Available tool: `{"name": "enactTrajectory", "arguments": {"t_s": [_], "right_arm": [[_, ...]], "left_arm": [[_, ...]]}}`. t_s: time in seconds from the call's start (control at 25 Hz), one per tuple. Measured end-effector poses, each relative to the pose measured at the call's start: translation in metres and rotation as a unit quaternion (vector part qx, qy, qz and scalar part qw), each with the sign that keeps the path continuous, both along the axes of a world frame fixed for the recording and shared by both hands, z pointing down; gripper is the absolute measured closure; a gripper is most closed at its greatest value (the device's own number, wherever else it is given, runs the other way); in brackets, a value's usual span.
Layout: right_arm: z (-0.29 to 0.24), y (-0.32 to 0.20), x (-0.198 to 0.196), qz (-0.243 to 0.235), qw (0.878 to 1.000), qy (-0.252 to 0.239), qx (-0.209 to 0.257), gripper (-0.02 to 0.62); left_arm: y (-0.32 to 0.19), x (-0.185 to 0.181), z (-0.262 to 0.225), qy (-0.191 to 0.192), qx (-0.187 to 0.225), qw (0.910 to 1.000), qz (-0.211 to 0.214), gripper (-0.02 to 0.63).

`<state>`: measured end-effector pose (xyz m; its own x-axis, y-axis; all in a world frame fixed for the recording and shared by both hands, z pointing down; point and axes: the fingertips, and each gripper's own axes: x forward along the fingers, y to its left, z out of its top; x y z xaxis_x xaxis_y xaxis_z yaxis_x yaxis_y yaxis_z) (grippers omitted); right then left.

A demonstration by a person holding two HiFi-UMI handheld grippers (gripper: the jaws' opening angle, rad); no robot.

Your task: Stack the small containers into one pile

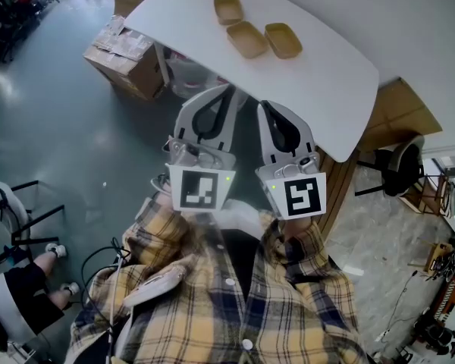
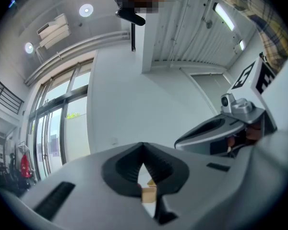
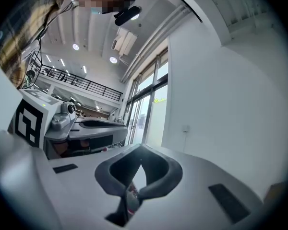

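Observation:
Three small tan containers lie empty and apart on the white table [image 1: 326, 82], far from me: one at the back [image 1: 229, 9], one in the middle [image 1: 247, 39], one to the right [image 1: 283, 40]. Both grippers are held close to the person's chest, short of the table edge, pointing toward it. My left gripper [image 1: 230, 89] is shut with nothing in it, and my right gripper [image 1: 262, 105] beside it is shut and empty too. The left gripper view shows its closed jaws [image 2: 143, 146] against a wall and ceiling; the right gripper view shows the same [image 3: 140, 150]. Neither gripper view shows the containers.
A taped cardboard box [image 1: 125, 51] stands on the floor under the table's left end. A wooden cabinet [image 1: 398, 112] and a black chair [image 1: 398, 169] stand to the right. Another person's legs and a chair frame [image 1: 30, 271] are at the lower left.

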<state>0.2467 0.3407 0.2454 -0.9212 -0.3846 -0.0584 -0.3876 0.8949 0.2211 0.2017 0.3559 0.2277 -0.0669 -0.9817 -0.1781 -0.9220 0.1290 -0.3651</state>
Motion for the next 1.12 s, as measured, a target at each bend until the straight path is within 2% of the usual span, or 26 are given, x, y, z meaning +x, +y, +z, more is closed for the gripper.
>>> {"name": "enactTrajectory", "arguments": {"t_s": [0.28, 0.68, 0.88, 1.12], "right_arm": [[0.011, -0.009, -0.026, 0.001, 1.0, -0.003, -0.001, 0.58], [0.024, -0.021, -0.064, -0.007, 1.0, 0.012, -0.01, 0.58], [0.034, -0.06, -0.089, -0.013, 1.0, 0.001, -0.012, 0.58], [0.037, -0.128, -0.147, -0.029, 1.0, -0.003, -0.006, 0.58]], "left_arm": [[0.003, -0.039, 0.009, -0.006, -0.003, 0.9999, -0.015, 0.588], [0.008, -0.097, 0.022, 0.014, -0.009, 0.9987, -0.048, 0.588], [-0.027, -0.121, 0.037, 0.017, -0.016, 0.9981, -0.057, 0.588], [-0.101, -0.172, 0.037, 0.012, -0.011, 0.9982, -0.058, 0.588]]}}
